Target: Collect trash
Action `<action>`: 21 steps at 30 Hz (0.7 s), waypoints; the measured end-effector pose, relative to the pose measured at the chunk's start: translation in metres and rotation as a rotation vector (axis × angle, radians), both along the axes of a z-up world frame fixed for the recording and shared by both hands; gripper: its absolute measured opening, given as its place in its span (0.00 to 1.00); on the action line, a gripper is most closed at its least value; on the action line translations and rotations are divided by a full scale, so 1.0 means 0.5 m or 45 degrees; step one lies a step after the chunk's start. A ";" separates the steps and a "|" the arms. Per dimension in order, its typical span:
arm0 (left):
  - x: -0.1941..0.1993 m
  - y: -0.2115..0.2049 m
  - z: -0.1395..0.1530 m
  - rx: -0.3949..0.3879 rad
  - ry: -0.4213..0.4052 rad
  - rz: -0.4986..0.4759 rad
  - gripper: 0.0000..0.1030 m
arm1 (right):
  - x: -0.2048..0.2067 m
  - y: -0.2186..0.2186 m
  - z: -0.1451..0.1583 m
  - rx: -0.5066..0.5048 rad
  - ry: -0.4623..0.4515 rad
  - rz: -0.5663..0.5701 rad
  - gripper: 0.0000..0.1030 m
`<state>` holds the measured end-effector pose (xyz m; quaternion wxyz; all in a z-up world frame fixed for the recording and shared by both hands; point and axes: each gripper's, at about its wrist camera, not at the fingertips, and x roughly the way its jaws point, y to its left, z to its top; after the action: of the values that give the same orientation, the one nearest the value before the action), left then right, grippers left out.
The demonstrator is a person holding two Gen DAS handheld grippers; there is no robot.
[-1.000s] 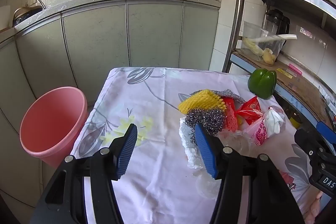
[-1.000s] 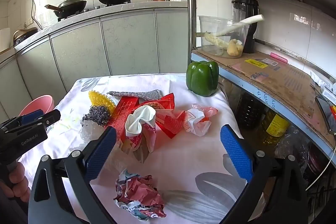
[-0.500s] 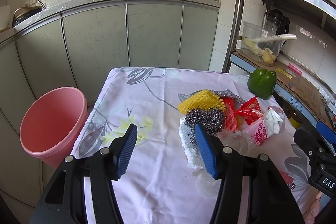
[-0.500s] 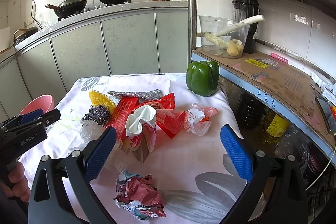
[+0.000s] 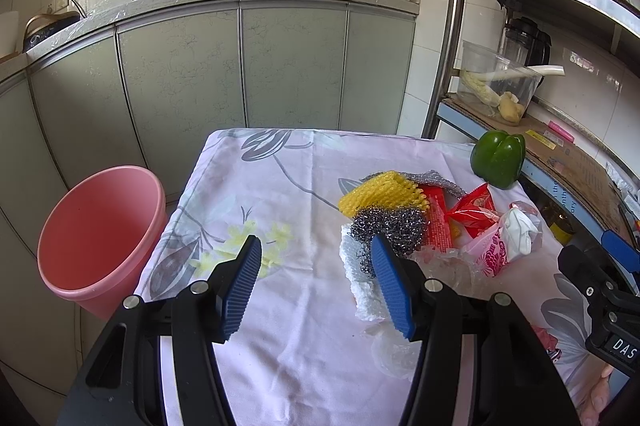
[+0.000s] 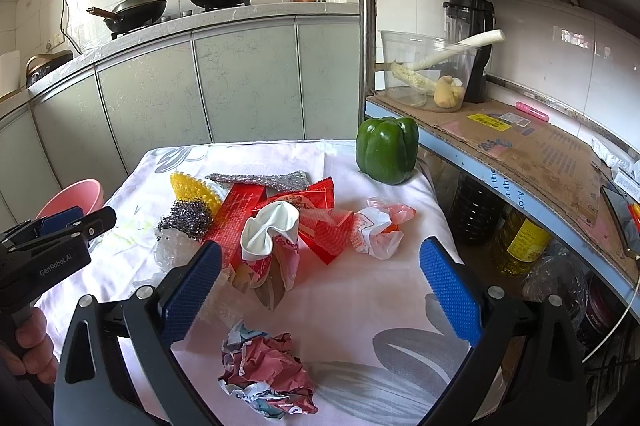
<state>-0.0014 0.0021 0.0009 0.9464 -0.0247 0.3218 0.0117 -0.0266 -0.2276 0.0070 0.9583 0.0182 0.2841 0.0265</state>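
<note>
A pile of trash lies on the flowered tablecloth (image 5: 280, 194): red wrappers (image 6: 316, 222), a white and pink bag (image 6: 272, 238), a crumpled white-red wrapper (image 6: 380, 230), clear plastic (image 5: 436, 262) and white foam (image 5: 360, 290). A crumpled pink paper ball (image 6: 268, 378) lies near the front edge. My left gripper (image 5: 316, 286) is open and empty, left of the pile. My right gripper (image 6: 320, 290) is open and empty, above the paper ball. A pink bucket (image 5: 96, 238) stands on the floor left of the table.
A green pepper (image 6: 388, 150), a yellow scrubber (image 5: 380, 192), a steel wool ball (image 5: 392, 222) and a silver mesh cloth (image 6: 260, 180) lie with the pile. A metal shelf (image 6: 500, 154) with a clear tub stands at the right. Cabinets and a counter with woks are behind.
</note>
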 end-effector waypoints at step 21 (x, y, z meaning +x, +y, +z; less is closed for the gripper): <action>0.000 0.000 0.000 -0.001 0.000 0.000 0.55 | -0.001 0.001 0.000 -0.001 0.001 0.000 0.97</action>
<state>-0.0014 0.0022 0.0010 0.9464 -0.0249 0.3217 0.0117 -0.0270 -0.2271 0.0069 0.9582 0.0180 0.2845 0.0263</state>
